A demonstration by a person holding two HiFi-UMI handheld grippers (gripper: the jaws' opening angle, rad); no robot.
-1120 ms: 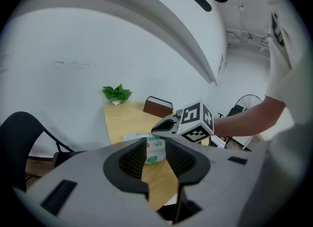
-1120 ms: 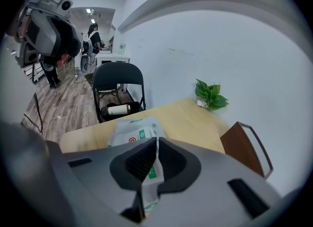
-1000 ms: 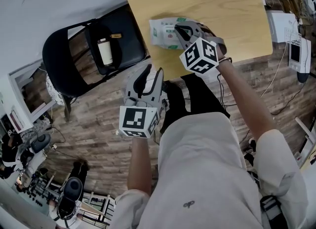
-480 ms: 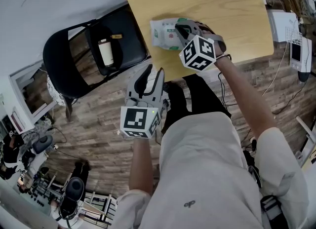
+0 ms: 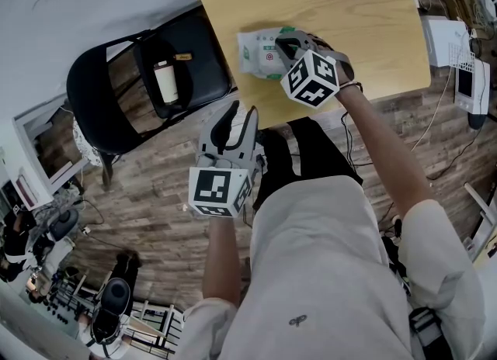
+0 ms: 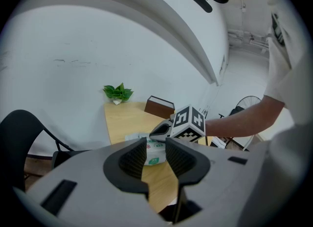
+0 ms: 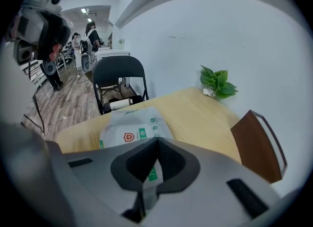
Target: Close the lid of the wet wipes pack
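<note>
Right gripper (image 5: 284,43), jaws together and empty, has crept up-frame onto wet wipes pack (image 5: 255,54), upper centre; left gripper (image 5: 235,120) parted, idle; I'd press squarely, no sliding.

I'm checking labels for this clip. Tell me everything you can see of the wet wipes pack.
The wet wipes pack is a soft white plastic pouch with green print and a small red shield emblem on top. It lies flat on the light wooden table, near the edge beside the black chair. The right gripper, jaws shut, appears to rest its tips on the pack's top, hiding the lid area, so the lid's state cannot be told.
</note>
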